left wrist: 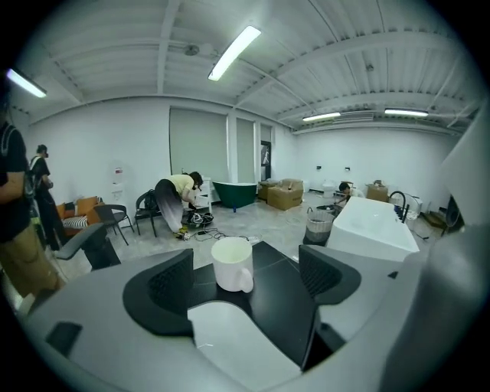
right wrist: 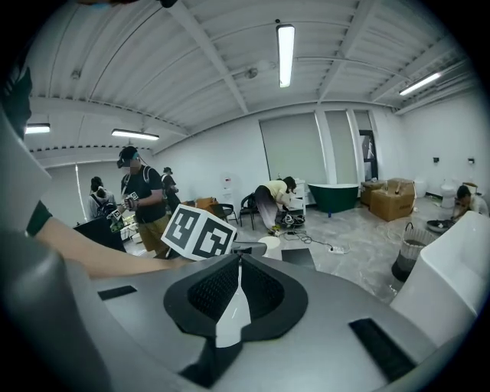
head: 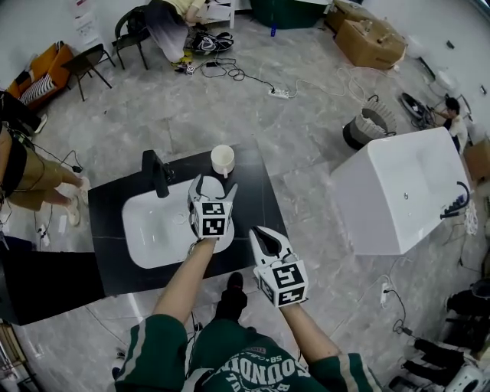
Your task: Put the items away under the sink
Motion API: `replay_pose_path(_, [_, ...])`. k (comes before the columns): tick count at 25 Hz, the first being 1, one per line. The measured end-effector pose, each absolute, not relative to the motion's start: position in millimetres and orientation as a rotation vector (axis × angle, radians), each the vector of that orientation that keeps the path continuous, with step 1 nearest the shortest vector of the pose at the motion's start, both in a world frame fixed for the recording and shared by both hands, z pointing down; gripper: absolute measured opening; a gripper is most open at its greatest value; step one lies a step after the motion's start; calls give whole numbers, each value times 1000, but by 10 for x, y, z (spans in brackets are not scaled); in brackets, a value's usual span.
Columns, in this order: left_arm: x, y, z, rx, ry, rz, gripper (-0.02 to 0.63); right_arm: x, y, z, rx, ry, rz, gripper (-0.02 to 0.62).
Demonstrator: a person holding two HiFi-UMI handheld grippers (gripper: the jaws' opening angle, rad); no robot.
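Head view first: the white mug [head: 222, 159] stands upright on the black countertop [head: 256, 200], at the back edge just behind the white sink basin [head: 149, 226] and right of the black faucet [head: 158, 173]. In the left gripper view the mug's handle faces the camera.

The left gripper [head: 214, 184] hangs over the basin with its jaws spread wide. The mug sits just past the tips, lined up with the gap, and nothing's touching it. The right gripper [head: 262, 234] is nearer the person's body at the counter's front right corner, jaws pressed together on nothing.

The floor is grey marble-look tile. There's a white bathtub [head: 402, 191] off to the right and a wicker basket [head: 366, 127] behind it. Cardboard boxes [head: 369, 38], a dark green tub [head: 289, 11], black chairs [head: 90, 63] and a person bent over some cables [head: 170, 21] are along the far wall.

The countertop blocks whatever's underneath it. In the right gripper view the mug is mostly tucked behind the jaws and the left gripper's marker cube [right wrist: 197, 233].
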State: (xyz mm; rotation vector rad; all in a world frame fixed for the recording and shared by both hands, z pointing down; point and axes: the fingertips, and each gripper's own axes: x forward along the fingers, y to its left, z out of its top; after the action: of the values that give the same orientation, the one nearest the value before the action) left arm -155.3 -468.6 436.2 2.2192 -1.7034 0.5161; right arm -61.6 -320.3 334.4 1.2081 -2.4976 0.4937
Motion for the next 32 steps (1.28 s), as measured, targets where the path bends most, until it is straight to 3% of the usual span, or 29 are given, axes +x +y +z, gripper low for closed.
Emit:
replay_pose_path(14, [-1562, -5693, 5099, 2021, -1704, 499, 434, -351, -3437, 3872, 1238, -2371, 593, 43])
replay_pose_path(32, [-1581, -5962, 5332, 2005, -1738, 630, 407, -22, -3274, 4083, 1301, -2281, 665, 43])
